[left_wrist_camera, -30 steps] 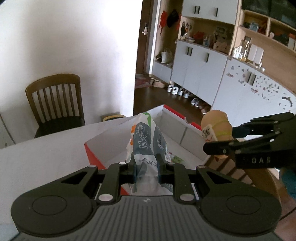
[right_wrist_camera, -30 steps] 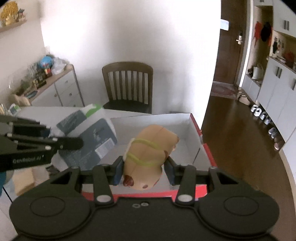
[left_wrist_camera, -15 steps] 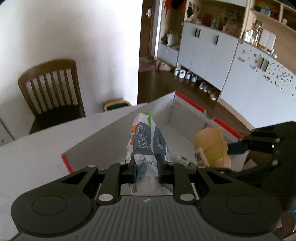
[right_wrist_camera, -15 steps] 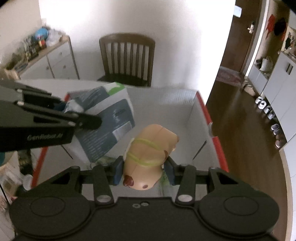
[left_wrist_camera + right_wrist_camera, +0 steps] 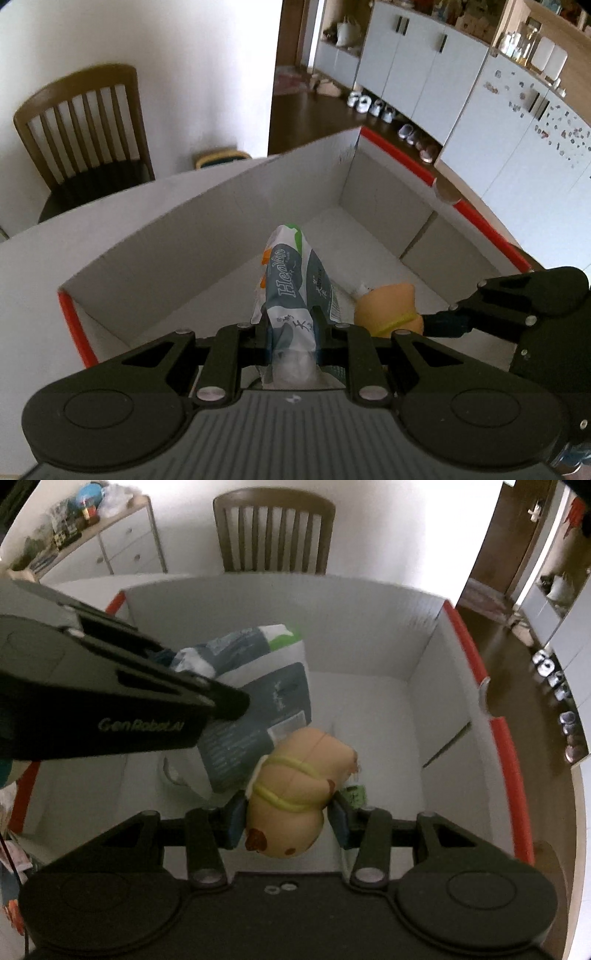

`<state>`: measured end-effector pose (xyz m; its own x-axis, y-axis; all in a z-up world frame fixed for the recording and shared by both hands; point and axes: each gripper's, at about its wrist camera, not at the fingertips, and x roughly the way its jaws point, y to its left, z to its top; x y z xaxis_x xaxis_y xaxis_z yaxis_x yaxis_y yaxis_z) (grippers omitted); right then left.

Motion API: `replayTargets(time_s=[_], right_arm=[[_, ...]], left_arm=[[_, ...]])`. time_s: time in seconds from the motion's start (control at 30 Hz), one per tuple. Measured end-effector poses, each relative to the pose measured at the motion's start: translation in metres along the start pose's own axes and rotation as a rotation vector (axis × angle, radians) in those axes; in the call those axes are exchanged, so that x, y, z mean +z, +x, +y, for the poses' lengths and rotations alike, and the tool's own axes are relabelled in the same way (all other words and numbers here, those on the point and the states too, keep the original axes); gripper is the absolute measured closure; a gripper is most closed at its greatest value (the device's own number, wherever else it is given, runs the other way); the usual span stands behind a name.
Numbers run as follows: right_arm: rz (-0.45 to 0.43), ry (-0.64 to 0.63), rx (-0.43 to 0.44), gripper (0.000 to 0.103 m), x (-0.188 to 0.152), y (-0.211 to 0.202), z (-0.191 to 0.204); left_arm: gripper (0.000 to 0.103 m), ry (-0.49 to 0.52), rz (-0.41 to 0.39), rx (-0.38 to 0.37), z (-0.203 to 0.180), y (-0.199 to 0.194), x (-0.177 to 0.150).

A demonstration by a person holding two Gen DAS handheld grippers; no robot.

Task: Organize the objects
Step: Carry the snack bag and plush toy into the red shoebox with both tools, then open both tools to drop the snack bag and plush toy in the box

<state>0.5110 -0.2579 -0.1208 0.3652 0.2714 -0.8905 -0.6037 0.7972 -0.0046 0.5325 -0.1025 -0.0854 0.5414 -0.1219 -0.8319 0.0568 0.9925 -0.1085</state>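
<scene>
My left gripper point(image 5: 291, 325) is shut on a grey, white and green snack bag point(image 5: 291, 280) and holds it inside the open white cardboard box with red rims point(image 5: 207, 221). The bag also shows in the right wrist view point(image 5: 258, 686). My right gripper point(image 5: 286, 812) is shut on a tan plush toy with a yellow-green band point(image 5: 295, 782), low inside the same box point(image 5: 369, 627). The toy shows beside the bag in the left wrist view point(image 5: 388, 306). The two grippers are close side by side.
A small green item point(image 5: 354, 794) lies on the box floor by the toy. A wooden chair point(image 5: 273, 531) stands behind the table. A dresser point(image 5: 122, 550) is at the far left, white cabinets point(image 5: 424, 66) and shoes point(image 5: 369, 107) at the right.
Both grippers have moved forward and down into the box with their objects still held. The bag and the toy now sit lower, near the box floor.
</scene>
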Motion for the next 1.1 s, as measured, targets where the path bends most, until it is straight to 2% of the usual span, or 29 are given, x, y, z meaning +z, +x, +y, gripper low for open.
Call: replayTargets(time_s=[0.23, 0.47, 0.57, 0.63, 0.67, 1.1], right_arm=[[0.064, 0.018, -0.017, 0.057, -0.001, 0.013, -0.002], [0.076, 0.043, -0.006, 0.056, -0.003, 0.014, -0.004], [0.066, 0.038, 0.002, 0.053, -0.004, 0.012, -0.002], [0.054, 0.037, 0.010, 0.043, -0.006, 0.009, -0.002], [0.045, 0.033, 0.014, 0.042, -0.006, 0.007, -0.001], [-0.066, 0.065, 0.023, 0.040, -0.004, -0.042, -0.013]], left_arm=[[0.085, 0.026, 0.073, 0.023, -0.006, 0.017, -0.003], [0.082, -0.014, 0.101, 0.020, -0.003, 0.023, -0.002], [0.070, -0.023, 0.110, 0.019, -0.003, 0.023, -0.003], [0.043, -0.028, 0.112, 0.009, -0.003, 0.022, -0.003], [0.039, -0.031, 0.106, 0.006, -0.003, 0.021, -0.003], [0.038, -0.010, 0.006, -0.015, -0.006, -0.023, -0.001]])
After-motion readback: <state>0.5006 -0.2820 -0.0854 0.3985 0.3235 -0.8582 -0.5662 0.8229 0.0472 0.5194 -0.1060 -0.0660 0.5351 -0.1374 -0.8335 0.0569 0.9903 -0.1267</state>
